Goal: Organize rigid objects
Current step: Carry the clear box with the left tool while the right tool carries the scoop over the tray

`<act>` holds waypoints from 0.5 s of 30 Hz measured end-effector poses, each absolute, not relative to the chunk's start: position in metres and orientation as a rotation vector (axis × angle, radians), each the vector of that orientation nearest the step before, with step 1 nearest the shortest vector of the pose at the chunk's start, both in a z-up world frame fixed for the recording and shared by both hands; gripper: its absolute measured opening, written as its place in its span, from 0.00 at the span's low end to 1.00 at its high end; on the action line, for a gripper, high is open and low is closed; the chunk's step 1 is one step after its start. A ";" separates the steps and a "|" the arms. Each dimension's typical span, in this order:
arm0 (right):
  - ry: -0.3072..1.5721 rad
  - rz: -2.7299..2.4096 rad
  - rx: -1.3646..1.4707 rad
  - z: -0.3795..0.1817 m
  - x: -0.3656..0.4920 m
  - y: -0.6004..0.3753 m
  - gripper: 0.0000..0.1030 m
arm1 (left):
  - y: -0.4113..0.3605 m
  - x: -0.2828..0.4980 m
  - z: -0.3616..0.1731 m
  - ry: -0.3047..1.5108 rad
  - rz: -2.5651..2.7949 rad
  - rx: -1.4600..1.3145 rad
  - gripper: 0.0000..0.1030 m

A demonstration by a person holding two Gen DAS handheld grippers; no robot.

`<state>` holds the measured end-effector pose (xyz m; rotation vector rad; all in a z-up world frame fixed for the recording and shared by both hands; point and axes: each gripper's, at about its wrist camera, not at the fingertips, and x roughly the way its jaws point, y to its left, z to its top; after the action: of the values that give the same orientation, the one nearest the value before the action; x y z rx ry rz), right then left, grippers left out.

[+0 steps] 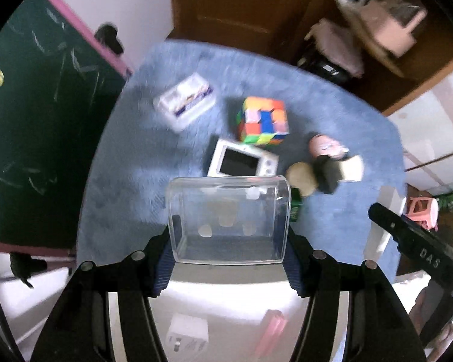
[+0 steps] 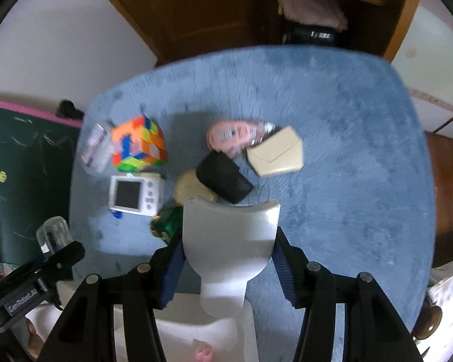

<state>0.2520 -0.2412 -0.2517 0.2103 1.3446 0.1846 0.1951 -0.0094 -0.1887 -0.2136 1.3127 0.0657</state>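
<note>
My left gripper [image 1: 228,235] points down over a blue rug [image 1: 154,163] and is shut on a clear plastic box [image 1: 226,214], its blue pads pressing both side walls. My right gripper [image 2: 229,235] is shut on a pale grey curved plastic piece [image 2: 229,241] with a tab at its near end. Below on the rug lie a colourful puzzle cube [image 1: 262,120], a white device with a dark screen [image 1: 241,163], a white packet box [image 1: 185,101], a pink figure [image 2: 229,134], a beige box [image 2: 276,152], a black pouch [image 2: 223,178] and a green item [image 2: 166,223].
A white bin [image 1: 226,298] sits under both grippers, holding a white plug [image 1: 187,336] and something pink. A dark chalkboard [image 1: 30,135] stands left of the rug, a brown cupboard [image 1: 241,9] behind it. The rug's right half [image 2: 347,166] has no objects on it.
</note>
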 end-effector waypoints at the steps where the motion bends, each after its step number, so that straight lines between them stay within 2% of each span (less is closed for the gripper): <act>1: 1.324 0.185 0.212 -0.241 0.246 -0.241 0.54 | -0.014 0.191 -0.180 1.294 0.052 -0.206 0.62; 10: 1.144 0.205 0.201 -0.149 0.174 -0.235 0.54 | -0.013 0.134 -0.123 1.113 -0.068 -0.106 0.62; 15: 1.092 0.219 0.180 -0.125 0.135 -0.218 0.54 | -0.011 0.100 -0.114 1.071 -0.131 -0.040 0.62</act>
<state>0.1354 -0.2185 -0.1250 0.1801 1.0919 0.2189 0.1000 -0.0112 -0.1144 -0.0397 1.0709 -0.1306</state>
